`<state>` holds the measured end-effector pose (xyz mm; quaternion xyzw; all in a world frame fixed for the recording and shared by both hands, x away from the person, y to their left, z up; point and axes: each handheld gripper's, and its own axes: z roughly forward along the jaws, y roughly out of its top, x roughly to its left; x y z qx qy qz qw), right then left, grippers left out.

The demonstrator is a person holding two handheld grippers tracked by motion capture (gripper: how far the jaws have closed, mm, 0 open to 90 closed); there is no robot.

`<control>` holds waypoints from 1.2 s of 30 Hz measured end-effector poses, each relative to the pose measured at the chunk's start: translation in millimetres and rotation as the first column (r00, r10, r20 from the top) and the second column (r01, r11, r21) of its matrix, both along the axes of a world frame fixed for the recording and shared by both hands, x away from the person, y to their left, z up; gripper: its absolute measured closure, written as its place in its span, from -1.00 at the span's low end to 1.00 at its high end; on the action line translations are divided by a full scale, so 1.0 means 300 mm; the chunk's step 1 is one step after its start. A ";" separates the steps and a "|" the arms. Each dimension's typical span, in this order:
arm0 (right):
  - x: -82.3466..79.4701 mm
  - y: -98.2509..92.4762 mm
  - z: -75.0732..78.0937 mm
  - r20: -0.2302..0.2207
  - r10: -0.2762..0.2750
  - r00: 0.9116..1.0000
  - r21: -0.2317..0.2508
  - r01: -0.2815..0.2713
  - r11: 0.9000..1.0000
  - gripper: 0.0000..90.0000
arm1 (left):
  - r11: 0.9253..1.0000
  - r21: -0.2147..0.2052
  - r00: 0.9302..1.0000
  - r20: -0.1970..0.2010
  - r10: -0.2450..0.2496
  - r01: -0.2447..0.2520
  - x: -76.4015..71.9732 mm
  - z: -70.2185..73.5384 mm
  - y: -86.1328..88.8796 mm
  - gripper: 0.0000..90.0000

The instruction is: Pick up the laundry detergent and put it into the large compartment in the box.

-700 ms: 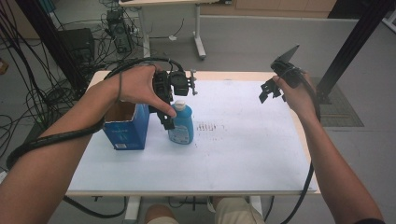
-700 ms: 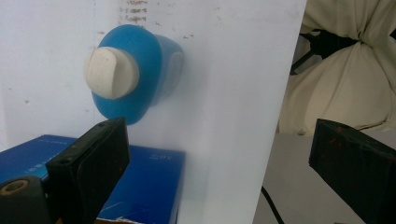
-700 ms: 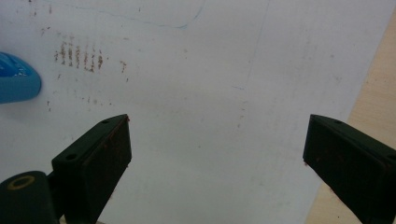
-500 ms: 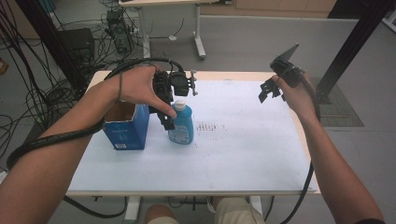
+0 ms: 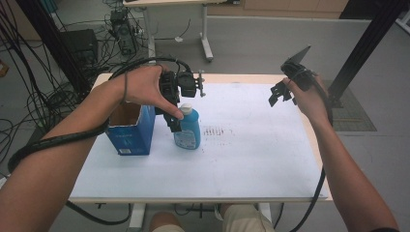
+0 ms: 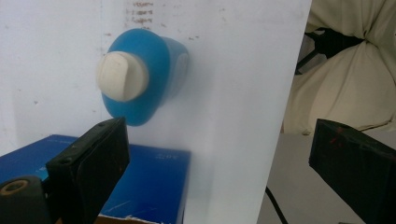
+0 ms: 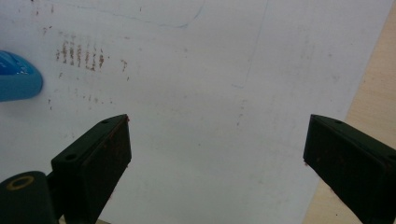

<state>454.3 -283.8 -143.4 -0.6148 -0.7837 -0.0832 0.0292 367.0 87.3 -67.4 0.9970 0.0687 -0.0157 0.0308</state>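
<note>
Up high, the camera looks down on a worktop covered with a big white sheet. The sheet has small brown marks near its middle. Grey floor lies all around. Black cables hang in a messy pile at the left, and another table's legs stand at the back.

A blue bottle with a white cap stands upright on the white sheet. Just beside it, on its left, stands an open blue box. I cannot tell if the two are touching.

The left hand-held gripper points down just above the bottle, by its cap. In the left gripper view its jaws are wide apart and nothing is between them. The bottle sits farther on past them, not held.

The right hand-held gripper is lifted over the far right corner of the worktop, well apart from the bottle. Its jaws are wide too, and hold nothing.

Compared with a moment ago, nothing looks different. Both hands, the bottle and the box are in the same spots.
</note>
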 end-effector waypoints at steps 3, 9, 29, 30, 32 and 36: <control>-0.003 0.000 -0.002 0.000 0.003 1.000 -0.002 -0.003 1.000 -0.82 | 1.000 0.001 1.000 0.006 0.001 -0.001 0.007 0.000 -0.003 -0.87; -0.007 0.000 -0.003 -0.002 0.001 1.000 0.003 -0.001 1.000 -0.82 | 1.000 0.003 1.000 0.010 -0.001 0.001 0.026 0.002 -0.008 -0.88; -0.050 -0.015 0.029 0.004 -0.020 1.000 0.015 0.020 1.000 -0.83 | 1.000 0.004 1.000 0.022 -0.011 0.011 0.141 -0.013 -0.038 -0.87; -0.050 -0.015 0.029 0.004 -0.020 1.000 0.015 0.020 1.000 -0.83 | 1.000 0.004 1.000 0.022 -0.011 0.011 0.141 -0.013 -0.038 -0.87; -0.062 -0.017 0.033 0.011 -0.015 1.000 0.014 0.015 1.000 -0.83 | 1.000 0.011 1.000 0.018 -0.020 0.020 0.152 -0.022 -0.052 -0.87; -0.066 -0.021 0.036 0.012 -0.018 1.000 0.012 0.018 1.000 -0.83 | 0.999 0.019 0.999 0.019 -0.029 0.028 0.160 -0.025 -0.063 -0.87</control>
